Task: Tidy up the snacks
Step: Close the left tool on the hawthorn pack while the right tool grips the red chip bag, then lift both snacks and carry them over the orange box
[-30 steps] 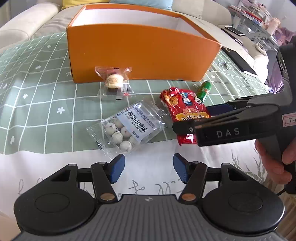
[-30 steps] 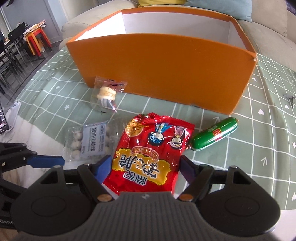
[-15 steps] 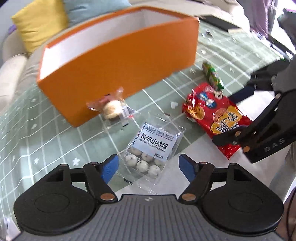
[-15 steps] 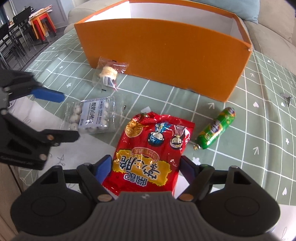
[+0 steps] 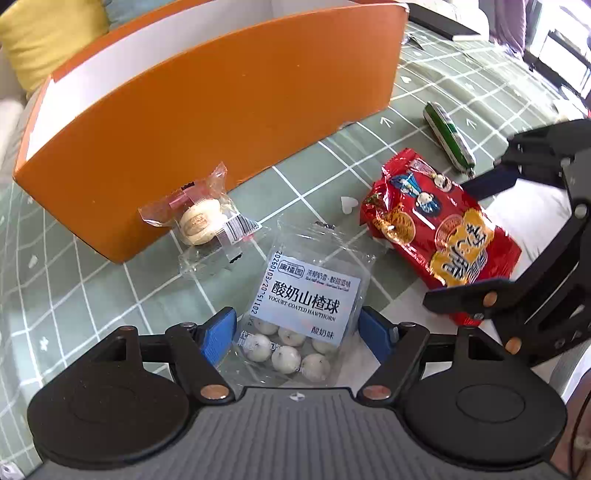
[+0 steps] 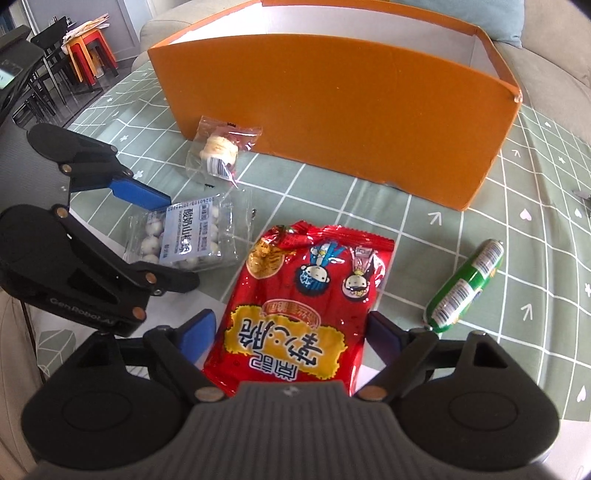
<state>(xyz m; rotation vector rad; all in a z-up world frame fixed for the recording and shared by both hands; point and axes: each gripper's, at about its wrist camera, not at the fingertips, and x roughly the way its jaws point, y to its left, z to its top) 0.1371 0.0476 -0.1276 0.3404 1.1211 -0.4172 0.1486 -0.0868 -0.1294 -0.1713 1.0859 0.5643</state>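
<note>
A clear bag of yogurt-coated hawthorn balls (image 5: 301,314) lies between the open fingers of my left gripper (image 5: 297,332); it also shows in the right wrist view (image 6: 184,236). A red snack bag (image 6: 306,302) lies between the open fingers of my right gripper (image 6: 291,332), and shows in the left wrist view (image 5: 439,229). A wrapped round pastry (image 5: 201,221) lies against the front wall of the open orange box (image 5: 221,103). A green sausage (image 6: 465,286) lies to the right on the cloth.
The green checked tablecloth (image 6: 535,258) covers the table, with a white patterned strip at the near edge. A sofa with yellow (image 5: 44,33) and blue cushions stands behind the box. Chairs and a red stool (image 6: 88,48) are at the far left.
My left gripper has swung in and come down around the hawthorn ball bag. My right gripper has stayed over the red snack bag, a little closer to it.
</note>
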